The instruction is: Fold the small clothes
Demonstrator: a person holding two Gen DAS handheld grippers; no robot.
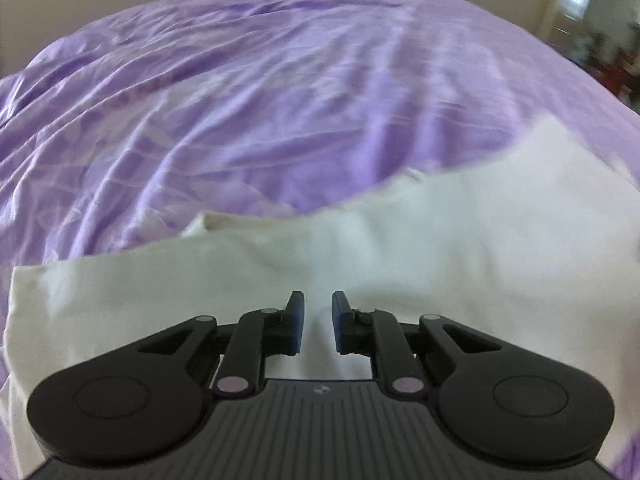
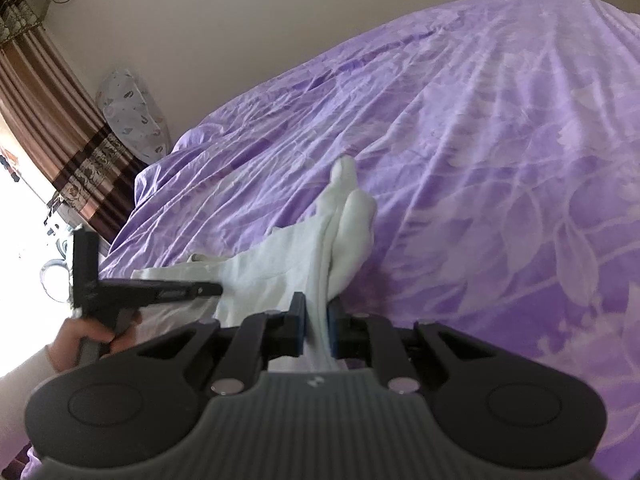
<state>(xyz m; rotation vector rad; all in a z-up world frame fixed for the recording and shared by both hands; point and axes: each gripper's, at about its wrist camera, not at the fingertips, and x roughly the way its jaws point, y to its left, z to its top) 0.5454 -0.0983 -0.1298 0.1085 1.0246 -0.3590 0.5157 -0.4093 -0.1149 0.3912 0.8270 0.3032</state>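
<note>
A white garment (image 2: 280,264) lay near the purple bed's (image 2: 480,160) edge. The right gripper (image 2: 316,320) pinched a bunched fold, likely lifting it over; the left gripper (image 1: 318,320) hovered spread above the cloth.

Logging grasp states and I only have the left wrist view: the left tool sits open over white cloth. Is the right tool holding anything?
Observer: Yes, the right tool is shut on a bunched strip of the white garment.
Operator: Is the cloth flat there?
Observer: No, it is gathered into a ridge running away from the tool across the purple bedsheet.
Operator: Where is the left tool from that side?
Observer: The left tool reaches in sideways at the garment's near-left edge.
</note>
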